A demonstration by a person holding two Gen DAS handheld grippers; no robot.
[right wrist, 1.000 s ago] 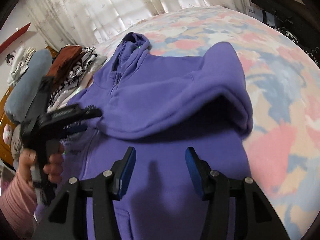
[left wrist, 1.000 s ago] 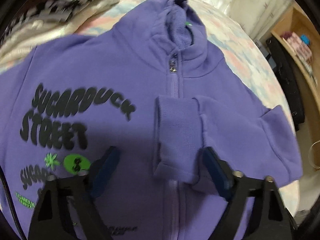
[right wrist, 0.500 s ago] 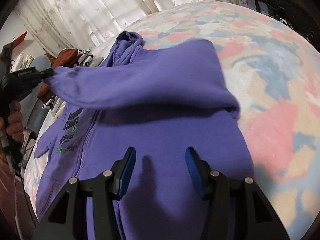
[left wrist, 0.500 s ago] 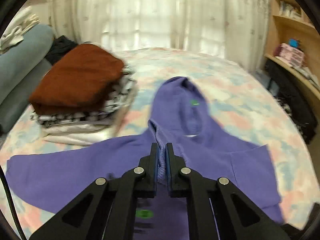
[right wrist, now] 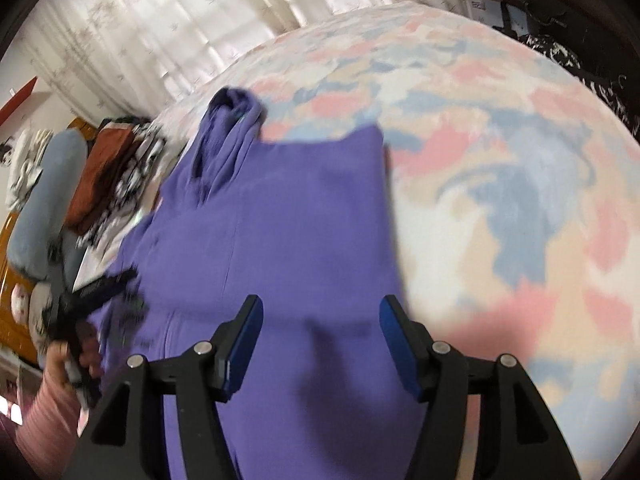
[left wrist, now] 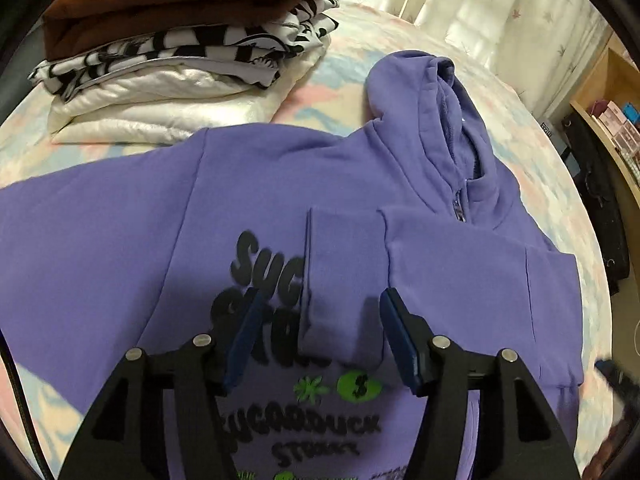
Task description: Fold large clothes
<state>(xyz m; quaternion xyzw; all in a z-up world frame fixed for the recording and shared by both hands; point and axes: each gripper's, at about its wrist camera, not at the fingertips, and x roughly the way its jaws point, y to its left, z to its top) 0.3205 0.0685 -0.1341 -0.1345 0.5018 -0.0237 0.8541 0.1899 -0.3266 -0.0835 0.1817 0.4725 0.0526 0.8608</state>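
Both claws are open, holding nothing. The left claw (left wrist: 318, 334) hovers over the folded sleeve cuff (left wrist: 346, 276) of the purple hoodie (left wrist: 120, 240); the right claw (right wrist: 320, 344) hovers over its other side. The other sleeve (left wrist: 60, 220) should probably be folded in next, flat, cuff beside cuff.

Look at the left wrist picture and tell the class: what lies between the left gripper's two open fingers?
In the left wrist view, the folded-in sleeve cuff of the purple hoodie lies between the open fingers of the left gripper, covering part of the black chest lettering.
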